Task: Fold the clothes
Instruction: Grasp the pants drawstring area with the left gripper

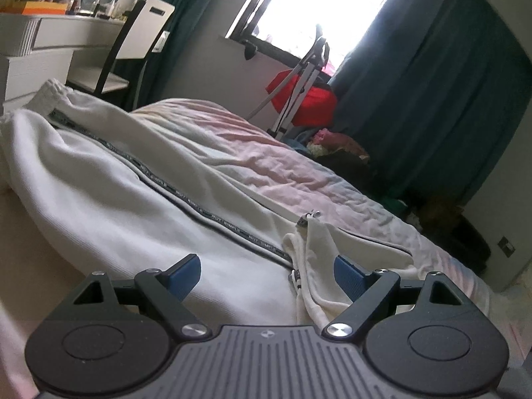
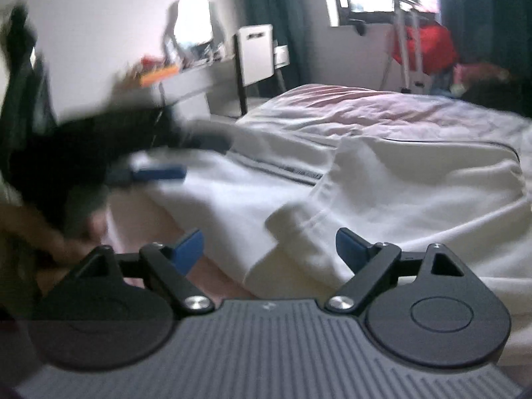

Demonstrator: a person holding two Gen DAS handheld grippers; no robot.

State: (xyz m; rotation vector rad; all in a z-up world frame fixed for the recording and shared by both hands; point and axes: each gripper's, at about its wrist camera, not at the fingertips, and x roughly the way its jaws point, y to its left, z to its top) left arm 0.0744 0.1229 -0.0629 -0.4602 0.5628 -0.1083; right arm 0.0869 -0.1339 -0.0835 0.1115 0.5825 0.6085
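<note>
On the bed (image 1: pixel 299 179), both tongs (image 1: pixel 267 277) (image 2: pixel 269 252) gape over the white jacket (image 1: pixel 133 199); a thin pinch could slip.

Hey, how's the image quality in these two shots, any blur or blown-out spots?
Left wrist view: mostly sharp, the white jacket and the left gripper are crisp, but the window is blown out. Right wrist view: motion blur smears the left side, where the left gripper shows as a dark streak; the right gripper stays sharp.
</note>
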